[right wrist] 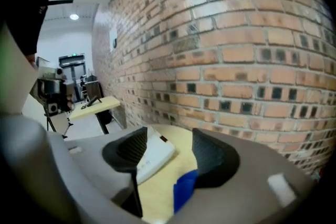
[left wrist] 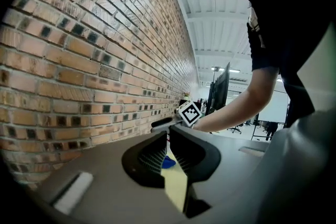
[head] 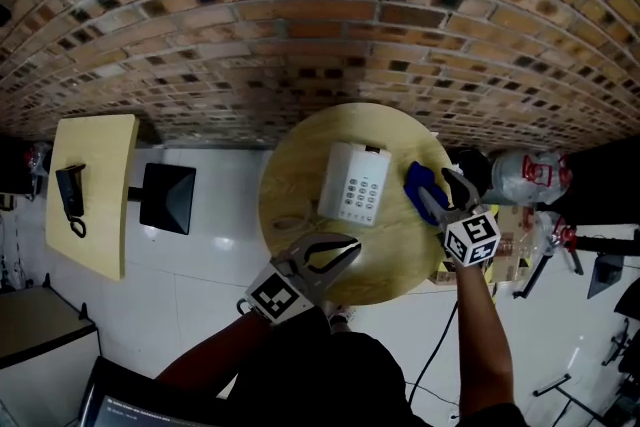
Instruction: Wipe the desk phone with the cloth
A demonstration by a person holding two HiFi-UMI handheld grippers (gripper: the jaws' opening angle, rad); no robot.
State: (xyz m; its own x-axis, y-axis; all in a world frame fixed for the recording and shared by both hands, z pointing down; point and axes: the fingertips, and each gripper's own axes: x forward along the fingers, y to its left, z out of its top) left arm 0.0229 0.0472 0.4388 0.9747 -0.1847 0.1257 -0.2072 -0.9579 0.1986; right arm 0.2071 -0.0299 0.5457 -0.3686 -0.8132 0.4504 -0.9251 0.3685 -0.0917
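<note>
A round table (head: 390,255) bears a desk phone (head: 353,183) and, seemingly, blue cloth (head: 418,183).

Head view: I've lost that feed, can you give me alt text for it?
A white desk phone lies on a round wooden table by a brick wall, a blue cloth just right of it. The right tongs are open and empty over the cloth; the left tongs, shut, are at the table's near edge.

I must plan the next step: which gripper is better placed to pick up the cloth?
Right. The right gripper hangs open over the cloth, beside the phone; the left gripper sits shut near the front edge of the table.
</note>
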